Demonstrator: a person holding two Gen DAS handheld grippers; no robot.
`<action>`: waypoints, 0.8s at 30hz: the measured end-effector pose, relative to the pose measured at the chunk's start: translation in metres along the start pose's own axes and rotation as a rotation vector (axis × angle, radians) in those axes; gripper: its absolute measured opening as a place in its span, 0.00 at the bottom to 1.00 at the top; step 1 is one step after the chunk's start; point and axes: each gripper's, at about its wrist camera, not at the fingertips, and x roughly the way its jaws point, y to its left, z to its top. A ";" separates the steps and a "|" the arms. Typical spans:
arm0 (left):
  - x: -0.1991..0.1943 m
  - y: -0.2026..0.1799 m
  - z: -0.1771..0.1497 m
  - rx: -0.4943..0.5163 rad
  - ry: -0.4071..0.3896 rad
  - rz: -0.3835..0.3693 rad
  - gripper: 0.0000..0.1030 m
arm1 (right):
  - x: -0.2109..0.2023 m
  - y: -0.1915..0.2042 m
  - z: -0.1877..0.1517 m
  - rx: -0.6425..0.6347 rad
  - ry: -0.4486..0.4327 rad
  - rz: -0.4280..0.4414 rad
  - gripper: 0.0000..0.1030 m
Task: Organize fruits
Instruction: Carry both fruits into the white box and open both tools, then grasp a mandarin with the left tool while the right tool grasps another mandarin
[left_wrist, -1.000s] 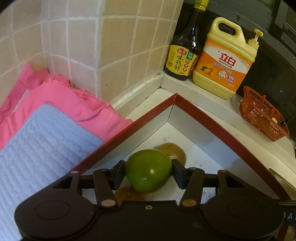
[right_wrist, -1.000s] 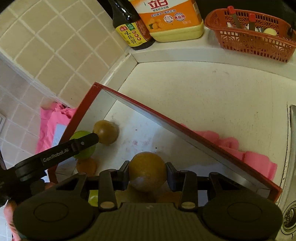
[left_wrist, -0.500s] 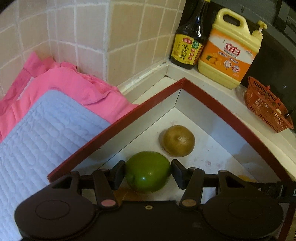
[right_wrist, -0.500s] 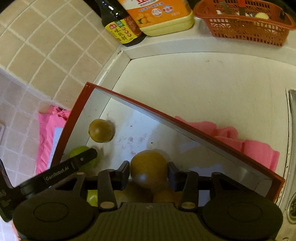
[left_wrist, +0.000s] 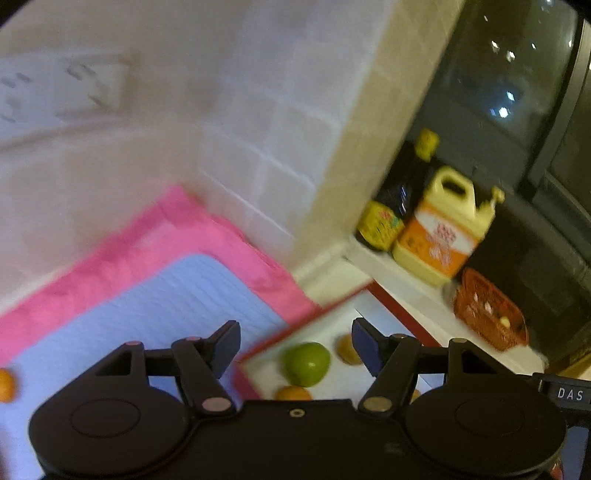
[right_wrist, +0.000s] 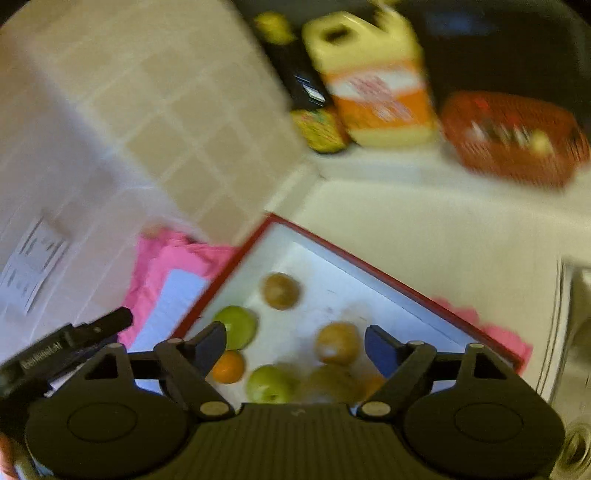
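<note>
Both fruits have left my tongs since the earlier frames: the left gripper and the right gripper now stand spread wide, holding nothing. Using the red-rimmed tray as my landmark, the green fruit sits inside near its left rim, a brown fruit just beyond it, another brown fruit toward the middle. An orange lies outside the tray on the blue mat (everything is rather blurred).
</note>
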 end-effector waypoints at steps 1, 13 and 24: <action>-0.017 0.008 0.002 -0.005 -0.026 0.023 0.77 | -0.005 0.015 -0.003 -0.048 -0.012 0.004 0.90; -0.189 0.126 -0.012 -0.137 -0.208 0.410 0.78 | -0.012 0.120 -0.055 -0.249 0.006 0.161 0.94; -0.188 0.211 -0.048 -0.274 -0.073 0.386 0.78 | -0.002 0.201 -0.133 -0.477 0.140 0.297 0.94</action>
